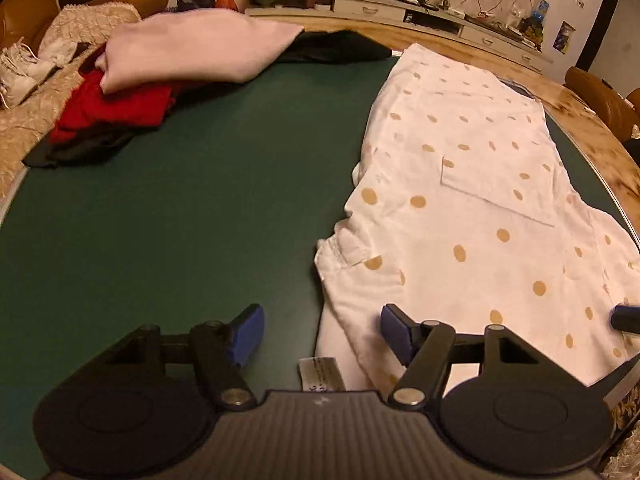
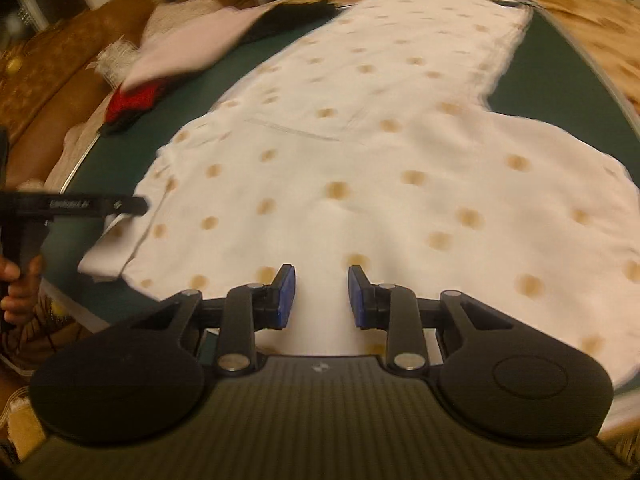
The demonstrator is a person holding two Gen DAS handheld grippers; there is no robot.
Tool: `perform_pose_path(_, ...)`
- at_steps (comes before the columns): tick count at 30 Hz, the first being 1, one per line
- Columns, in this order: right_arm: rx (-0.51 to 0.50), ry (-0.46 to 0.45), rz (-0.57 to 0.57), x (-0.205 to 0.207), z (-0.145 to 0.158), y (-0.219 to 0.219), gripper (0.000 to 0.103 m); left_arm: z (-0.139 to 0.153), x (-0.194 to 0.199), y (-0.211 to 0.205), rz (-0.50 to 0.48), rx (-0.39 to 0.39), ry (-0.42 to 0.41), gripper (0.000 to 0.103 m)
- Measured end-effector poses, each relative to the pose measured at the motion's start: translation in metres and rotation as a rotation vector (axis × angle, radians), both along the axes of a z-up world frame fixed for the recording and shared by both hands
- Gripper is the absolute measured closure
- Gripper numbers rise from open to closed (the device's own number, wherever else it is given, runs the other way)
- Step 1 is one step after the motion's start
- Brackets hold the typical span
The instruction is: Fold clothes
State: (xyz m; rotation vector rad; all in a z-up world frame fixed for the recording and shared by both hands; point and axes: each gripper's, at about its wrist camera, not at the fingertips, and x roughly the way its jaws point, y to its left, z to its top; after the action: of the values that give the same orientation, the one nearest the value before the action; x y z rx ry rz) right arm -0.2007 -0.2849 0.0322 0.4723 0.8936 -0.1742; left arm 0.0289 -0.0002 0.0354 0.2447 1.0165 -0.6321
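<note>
Both grippers gape empty: left gripper [image 1: 322, 334] straddles the polka-dot garment's [image 1: 460, 184] edge, right gripper [image 2: 322, 296] hangs over its middle.

The left gripper [image 1: 322, 332] fills the bottom of its own view, pointing steeply down, its blue pads [image 1: 250, 334] well apart with nothing between them. In the right wrist view it shows at the left edge as a black bar, gripped lower left by a hand [image 2: 18, 286]. The right gripper [image 2: 322, 296] sits at bottom centre of its view, angled down, pads [image 2: 286, 296] partly apart and pressing on nothing. That view is blurred.
</note>
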Motion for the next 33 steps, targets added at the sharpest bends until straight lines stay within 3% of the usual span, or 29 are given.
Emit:
perform_pose_path(3,-0.043,-0.003,-0.103,-0.020,0.008,-0.036,0.069,0.014,-0.014,-0.010,-0.061,-0.055,-0.014,0.031)
perform_pose_path(6,-0.053,0.011,-0.205,-0.038,0.010,-0.075,0.069,0.017,-0.027,-0.024,-0.133,-0.114,0.023,0.030)
perform_pose_path(10,-0.001,0.018,-0.286,-0.066,-0.001,-0.111,0.069,0.005,-0.038,-0.037,-0.183,-0.048,0.019,0.029)
perform_pose_path(15,0.090,0.017,-0.320,-0.098,-0.019,-0.120,0.069,-0.006,-0.040,-0.035,-0.183,-0.006,0.013,0.030)
perform_pose_path(21,0.173,-0.016,-0.354,-0.124,-0.012,-0.128,0.069,0.007,-0.042,-0.031,-0.157,-0.074,0.038,0.030)
perform_pose_path(26,0.101,0.029,-0.469,-0.143,-0.004,-0.148,0.069,0.015,-0.065,-0.056,-0.245,-0.072,0.012,0.030)
perform_pose_path(33,0.214,0.031,-0.559,-0.156,-0.017,-0.161,0.075,0.003,-0.098,-0.083,-0.334,-0.042,0.019,0.030)
